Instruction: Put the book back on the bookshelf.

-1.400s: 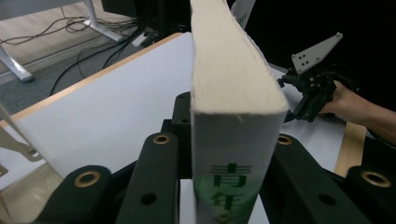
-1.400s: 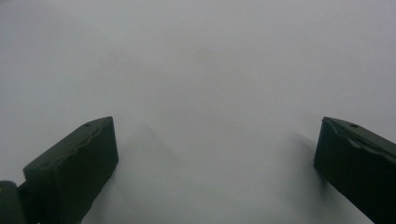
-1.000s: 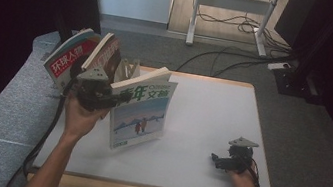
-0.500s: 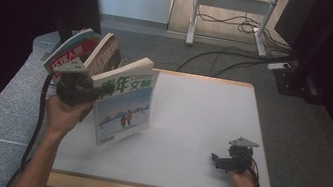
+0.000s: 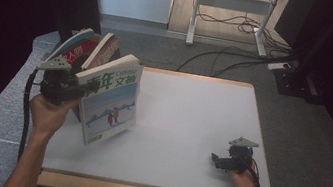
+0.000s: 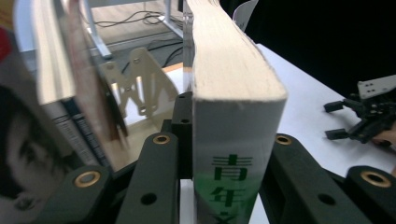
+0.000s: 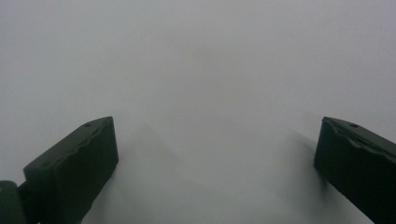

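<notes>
The thick green-and-white book [image 5: 112,99] is sitting clamped in the left gripper [image 5: 71,89], held upright above the table's [image 5: 185,122] left edge, at about nine o'clock on the tabletop in the high view, its cover with a snowy picture facing the person. In the left gripper view the book [image 6: 236,116] is filling the gap between the two black jaws, both pressing on its sides just below the cream page block. The left hand [image 5: 47,112] is gripping the tool from beneath, with its cable hanging down past the forearm.

At about eleven o'clock from the held book, other books [image 5: 87,50] are leaning together in a fanned row at the table's far-left corner; in the left gripper view a metal bookend [image 6: 135,86] is standing just beside them.

Well apart, at about four o'clock on the table, the right gripper [image 5: 224,161] is resting in the right hand [image 5: 243,179] with its jaws spread wide and nothing between them. In the right gripper view the right gripper [image 7: 215,149] is facing bare white tabletop [image 7: 201,70].
</notes>
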### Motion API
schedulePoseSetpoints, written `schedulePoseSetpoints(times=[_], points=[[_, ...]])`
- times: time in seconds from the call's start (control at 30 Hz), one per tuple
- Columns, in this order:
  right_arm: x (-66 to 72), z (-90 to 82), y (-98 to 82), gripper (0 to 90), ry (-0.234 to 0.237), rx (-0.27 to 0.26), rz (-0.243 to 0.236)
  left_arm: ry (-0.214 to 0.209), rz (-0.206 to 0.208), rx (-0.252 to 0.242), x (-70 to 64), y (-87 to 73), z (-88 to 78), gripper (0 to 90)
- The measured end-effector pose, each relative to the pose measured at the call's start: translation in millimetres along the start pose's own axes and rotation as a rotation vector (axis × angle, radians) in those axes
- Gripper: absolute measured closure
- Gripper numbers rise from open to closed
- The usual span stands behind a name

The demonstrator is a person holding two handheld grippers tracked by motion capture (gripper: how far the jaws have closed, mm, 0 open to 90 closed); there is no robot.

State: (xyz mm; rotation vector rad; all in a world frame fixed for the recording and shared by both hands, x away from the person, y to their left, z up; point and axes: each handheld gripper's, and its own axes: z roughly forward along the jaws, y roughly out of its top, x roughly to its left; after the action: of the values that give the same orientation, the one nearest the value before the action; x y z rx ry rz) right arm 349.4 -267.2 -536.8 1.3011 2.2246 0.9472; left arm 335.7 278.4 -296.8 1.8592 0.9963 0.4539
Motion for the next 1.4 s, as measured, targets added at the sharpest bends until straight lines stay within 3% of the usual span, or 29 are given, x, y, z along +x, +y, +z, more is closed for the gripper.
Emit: schedulePoseSetpoints(times=[0.4, 0.7, 1.0, 1.4], points=[[0.1, 0.0, 0.0, 0.0, 0.000, 0.000, 0.001, 0.086, -0.048, 0.007, 16.5, -3.8, -2.9, 74.4], [0.1, 0.0, 0.0, 0.0, 0.000, 0.000, 0.001, 0.128, -0.069, 0.000, 23.1, -3.7, 8.6, 74.4], [0.1, 0.0, 0.0, 0.0, 0.000, 0.000, 0.000, 0.190, -0.042, -0.010, 19.8, 2.1, 26.5, 74.4], [0.1, -0.1, 0.0, 0.0, 0.000, 0.002, 0.000, 0.193, -0.064, -0.063, 19.6, 5.6, 47.4, 74.4]])
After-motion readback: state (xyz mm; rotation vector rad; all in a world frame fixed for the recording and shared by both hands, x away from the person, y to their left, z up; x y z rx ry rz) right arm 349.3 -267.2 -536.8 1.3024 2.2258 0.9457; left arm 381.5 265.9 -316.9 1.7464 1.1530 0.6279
